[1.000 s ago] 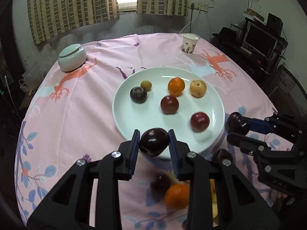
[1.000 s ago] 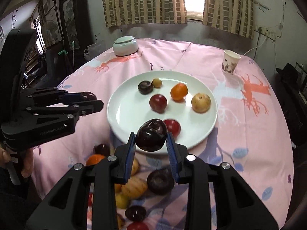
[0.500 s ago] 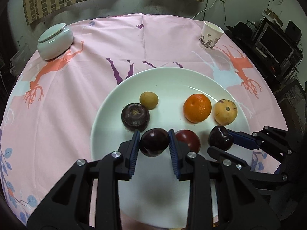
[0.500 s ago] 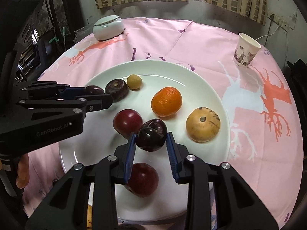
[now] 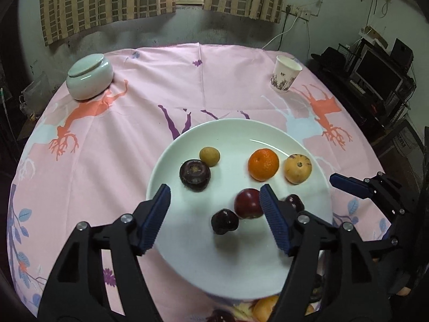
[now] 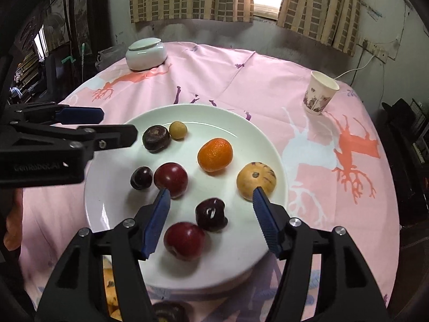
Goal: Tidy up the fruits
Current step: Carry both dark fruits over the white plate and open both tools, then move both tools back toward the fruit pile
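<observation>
With both plums down on the plate (image 6: 268, 145), my left gripper (image 5: 214, 201) and right gripper (image 6: 211, 197) gape empty; more fruit (image 6: 110, 289) waits at six o'clock.

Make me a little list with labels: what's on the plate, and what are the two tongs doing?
plate: white plate on the pink tablecloth
fruit on plate: eight pieces, including an orange and a yellow striped fruit
left tongs: open, above a dark plum
right tongs: open, above another dark plum
also on table: paper cup, lidded jar
</observation>
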`<action>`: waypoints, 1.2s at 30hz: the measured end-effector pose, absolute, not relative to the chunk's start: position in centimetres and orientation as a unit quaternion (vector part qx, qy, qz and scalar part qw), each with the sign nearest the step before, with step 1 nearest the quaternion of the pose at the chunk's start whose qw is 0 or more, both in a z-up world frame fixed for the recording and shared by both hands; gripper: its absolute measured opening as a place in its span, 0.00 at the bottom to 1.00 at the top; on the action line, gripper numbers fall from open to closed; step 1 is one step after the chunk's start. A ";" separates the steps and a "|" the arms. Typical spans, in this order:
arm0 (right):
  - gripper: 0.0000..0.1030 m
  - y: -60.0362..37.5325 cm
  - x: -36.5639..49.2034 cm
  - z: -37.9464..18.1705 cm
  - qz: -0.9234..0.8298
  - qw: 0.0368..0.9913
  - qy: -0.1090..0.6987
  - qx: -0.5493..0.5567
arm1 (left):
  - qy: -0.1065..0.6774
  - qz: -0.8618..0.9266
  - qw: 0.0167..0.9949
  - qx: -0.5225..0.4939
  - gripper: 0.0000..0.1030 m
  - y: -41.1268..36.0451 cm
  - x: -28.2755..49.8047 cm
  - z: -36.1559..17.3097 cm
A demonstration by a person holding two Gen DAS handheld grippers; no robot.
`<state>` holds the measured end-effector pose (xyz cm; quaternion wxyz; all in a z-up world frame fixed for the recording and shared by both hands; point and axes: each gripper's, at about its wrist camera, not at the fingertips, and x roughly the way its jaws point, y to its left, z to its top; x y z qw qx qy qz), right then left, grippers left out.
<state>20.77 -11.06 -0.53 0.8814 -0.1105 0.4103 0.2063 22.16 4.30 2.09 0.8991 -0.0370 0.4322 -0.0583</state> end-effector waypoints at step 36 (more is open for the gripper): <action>0.66 -14.8 0.6 -6.2 0.198 0.856 0.470 -0.080 | 0.407 -0.037 0.913 0.006 0.95 6.3 0.1 -3.6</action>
